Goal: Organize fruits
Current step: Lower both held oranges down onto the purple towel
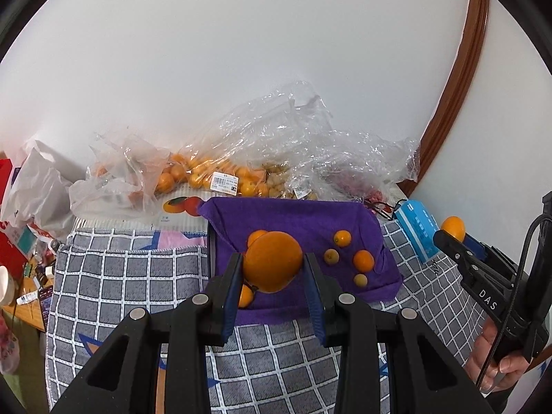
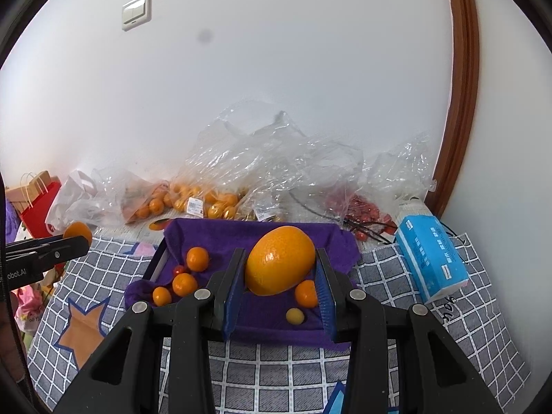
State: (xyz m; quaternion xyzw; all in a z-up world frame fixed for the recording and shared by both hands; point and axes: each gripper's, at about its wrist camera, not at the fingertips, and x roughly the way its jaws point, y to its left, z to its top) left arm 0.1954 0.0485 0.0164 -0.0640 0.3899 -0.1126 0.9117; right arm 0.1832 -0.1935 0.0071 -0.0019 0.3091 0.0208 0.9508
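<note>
Two large oranges, one [image 1: 272, 261] in the left tongs [image 1: 272, 269] and one [image 2: 280, 260] in the right tongs [image 2: 280, 276]. About seven small citrus fruits [image 1: 363, 260] lie on one purple cloth [image 1: 293, 217]. One blue tissue pack [image 2: 431, 258]. Several clear plastic bags [image 1: 276, 138], their number unclear.

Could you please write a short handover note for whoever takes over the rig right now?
Left gripper: shut on a large orange, above the purple cloth.
Right gripper: shut on another large orange, also over the cloth.
Done: several small oranges already lie on the cloth.
Left: set both oranges down; more fruit sits in the plastic bags behind.
</note>
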